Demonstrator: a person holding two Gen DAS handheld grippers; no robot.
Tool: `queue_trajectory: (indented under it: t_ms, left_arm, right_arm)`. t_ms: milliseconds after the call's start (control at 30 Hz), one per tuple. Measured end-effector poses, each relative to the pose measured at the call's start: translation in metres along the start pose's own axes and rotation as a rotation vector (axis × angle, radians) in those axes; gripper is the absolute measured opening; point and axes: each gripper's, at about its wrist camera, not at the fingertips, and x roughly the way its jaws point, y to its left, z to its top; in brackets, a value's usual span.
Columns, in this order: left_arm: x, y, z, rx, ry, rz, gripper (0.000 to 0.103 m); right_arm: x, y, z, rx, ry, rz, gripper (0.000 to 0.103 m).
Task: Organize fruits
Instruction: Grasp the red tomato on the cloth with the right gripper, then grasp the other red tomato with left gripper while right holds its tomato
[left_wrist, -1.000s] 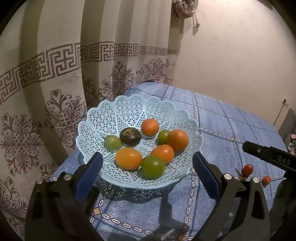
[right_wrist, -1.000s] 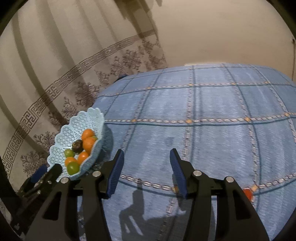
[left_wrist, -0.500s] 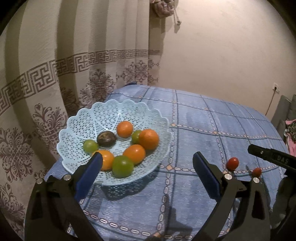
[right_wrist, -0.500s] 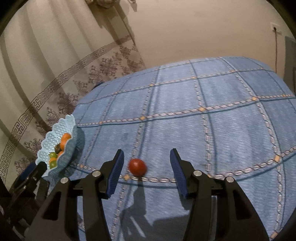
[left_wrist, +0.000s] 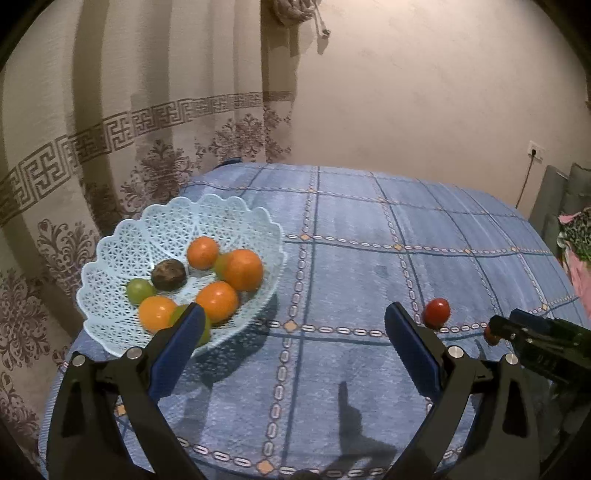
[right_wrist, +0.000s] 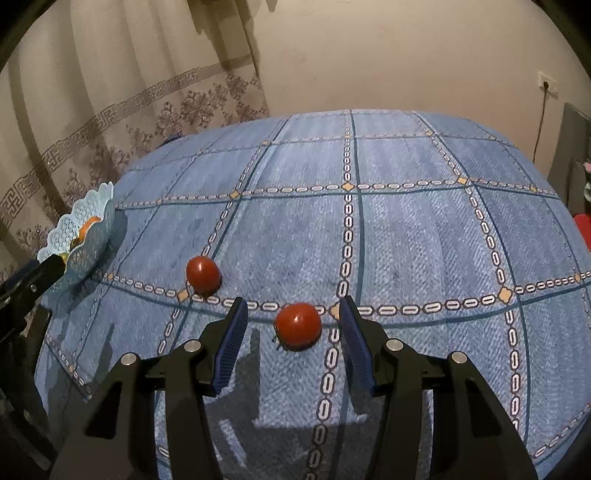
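A pale blue lattice basket (left_wrist: 229, 206) holds several orange, green and one dark brown fruit on the blue checked tablecloth (left_wrist: 369, 258). My left gripper (left_wrist: 291, 343) is open, with the basket just beyond its left finger. Two red tomatoes lie loose on the cloth. One tomato (right_wrist: 298, 324) sits between the blue pads of my open right gripper (right_wrist: 293, 332), untouched. The other tomato (right_wrist: 203, 274) (left_wrist: 436, 312) lies further left. In the left wrist view the right gripper (left_wrist: 524, 336) reaches in at the right edge, hiding most of the nearer tomato. The basket (right_wrist: 85, 236) shows at the far left.
A patterned curtain (left_wrist: 110, 147) hangs behind the basket and a plain wall (left_wrist: 424, 92) runs behind the table. A wall socket with a cable (right_wrist: 546, 83) and dark furniture (right_wrist: 574, 147) stand at the right. The table's near edge falls away under both grippers.
Both grippers swung to the right. The basket slid left in both views. A second tomato came into the right wrist view and now lies between the right gripper's fingers.
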Motion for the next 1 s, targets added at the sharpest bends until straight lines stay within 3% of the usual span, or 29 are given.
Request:
queue_trajectory:
  t_ms: [533, 1000]
  left_arm:
    - [0.012, -0.027, -0.003, 0.037, 0.045, -0.052, 0.099]
    - [0.026, -0.055, -0.002, 0.091, 0.089, -0.134, 0.099]
  right_arm:
    - [0.012, -0.004, -0.004, 0.002, 0.026, 0.016, 0.030]
    - [0.000, -0.014, -0.002, 0.043, 0.001, 0.056, 0.029]
